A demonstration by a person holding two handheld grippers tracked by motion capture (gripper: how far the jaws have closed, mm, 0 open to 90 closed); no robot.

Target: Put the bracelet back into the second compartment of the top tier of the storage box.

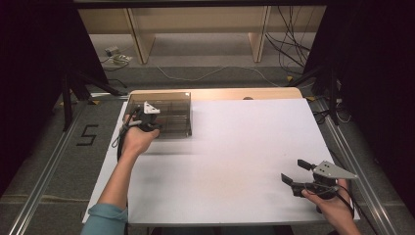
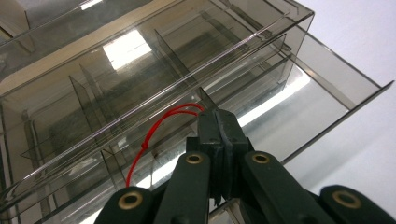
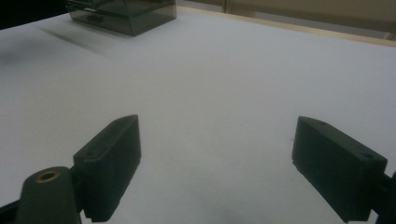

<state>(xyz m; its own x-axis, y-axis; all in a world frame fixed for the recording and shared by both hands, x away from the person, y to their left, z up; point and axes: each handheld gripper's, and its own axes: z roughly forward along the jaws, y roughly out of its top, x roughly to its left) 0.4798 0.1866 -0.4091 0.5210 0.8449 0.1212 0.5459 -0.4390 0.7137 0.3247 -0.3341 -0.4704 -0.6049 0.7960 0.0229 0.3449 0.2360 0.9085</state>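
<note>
A smoked-plastic divider box (image 1: pixel 166 113) at the table's (image 1: pixel 235 161) far left corner is pinched by the left gripper (image 2: pixel 219 128), jaws closed on its wall, apparently for repositioning, while the right gripper (image 1: pixel 296 172) is held wide open.

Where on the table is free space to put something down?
The white table is bare between the smoky plastic box at far left and the right gripper at the near right edge. It is crowded only where the left gripper meets the box.
</note>
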